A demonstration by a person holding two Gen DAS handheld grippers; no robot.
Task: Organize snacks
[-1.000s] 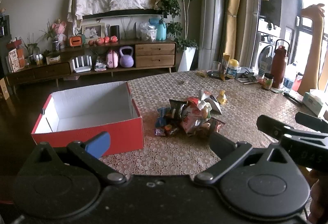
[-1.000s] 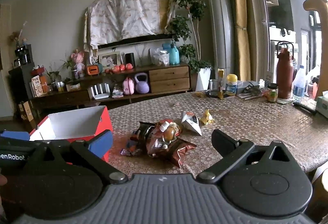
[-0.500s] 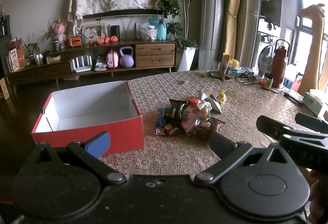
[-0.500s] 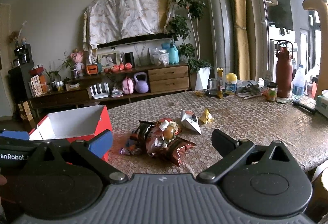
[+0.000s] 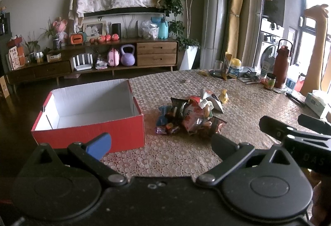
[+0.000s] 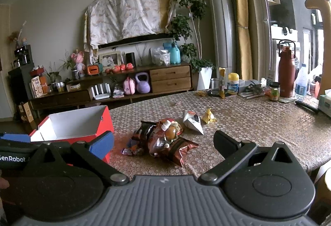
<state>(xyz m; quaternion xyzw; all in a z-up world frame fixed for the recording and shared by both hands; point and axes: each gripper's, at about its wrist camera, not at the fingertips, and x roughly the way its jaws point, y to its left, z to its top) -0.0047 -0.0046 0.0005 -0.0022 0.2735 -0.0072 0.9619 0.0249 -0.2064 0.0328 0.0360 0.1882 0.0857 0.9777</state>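
Left wrist view shows the left gripper (image 5: 159, 143) held low at the near edge of the desk (image 5: 258, 100), its jaws spread wide with nothing between them. The right gripper (image 6: 163, 141) is likewise released and empty, hovering beside it; its fingers also show at the right edge of the left view. Neither touches anything.

The task's things, a heap of snack packets (image 5: 190, 116), lie in the middle of the desk, just to the right of the red cardboard box (image 5: 89, 131) and apart from it. The heap holds crinkly foil bags, small wrapped sweets at its near-left edge and what looks like a spouted drink pouch (image 6: 168, 130) on top. A white folded packet (image 6: 192, 121) and a small yellow wrapper (image 6: 209, 116) sit slightly behind the heap.

The box is open at the top, white inside, and appears to hold nothing so far, so the sorting seems not to have begun. The step in hand is probably a first reach to the heap. It would go best by picking one outlying or topmost piece, such as the pouch, and pinching a bag by its sealed edge, not its puffed middle, so the foil does not slip or drag its neighbours. The left gripper is nearer the box, which suits it for dropping packets in.
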